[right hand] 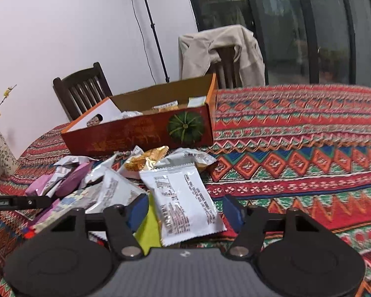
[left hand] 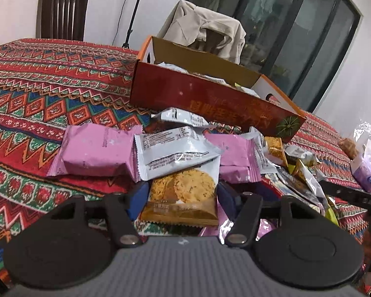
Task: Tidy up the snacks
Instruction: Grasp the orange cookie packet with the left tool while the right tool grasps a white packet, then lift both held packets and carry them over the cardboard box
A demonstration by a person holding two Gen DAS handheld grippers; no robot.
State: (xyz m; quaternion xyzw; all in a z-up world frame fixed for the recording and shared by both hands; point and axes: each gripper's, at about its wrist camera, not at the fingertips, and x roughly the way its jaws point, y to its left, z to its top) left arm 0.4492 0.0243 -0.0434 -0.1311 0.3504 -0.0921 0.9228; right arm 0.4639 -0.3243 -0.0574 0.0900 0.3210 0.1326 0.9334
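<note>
Red zigzag cloth covers the table (left hand: pixel 49 91), and a heap of snack packets sprawls across it in front of the red cardboard box (left hand: pixel 210 99), which stands open with a few packets already inside. Left tongs (left hand: pixel 180 195) sit low over the near edge of the heap, blue pads on either side of a brown cookie packet (left hand: pixel 183 198); the pads look right at its edges, but whether they press on it I cannot tell. Just beyond it lie a white packet (left hand: pixel 170 151) and two pink packets, the nearer pink one (left hand: pixel 96 153) off to the left. Over on the other camera, the right tongs (right hand: pixel 185 210) straddle a white printed packet (right hand: pixel 183 203) lying flat on the heap, a gap showing beside each pad, so nothing is gripped. A lime-green packet (right hand: pixel 148 227) peeks out under it, a golden packet (right hand: pixel 146 160) sits nearer the box. Behind the table, a chair (right hand: pixel 81 89) and a beige jacket (right hand: pixel 220 47) draped over another.
</note>
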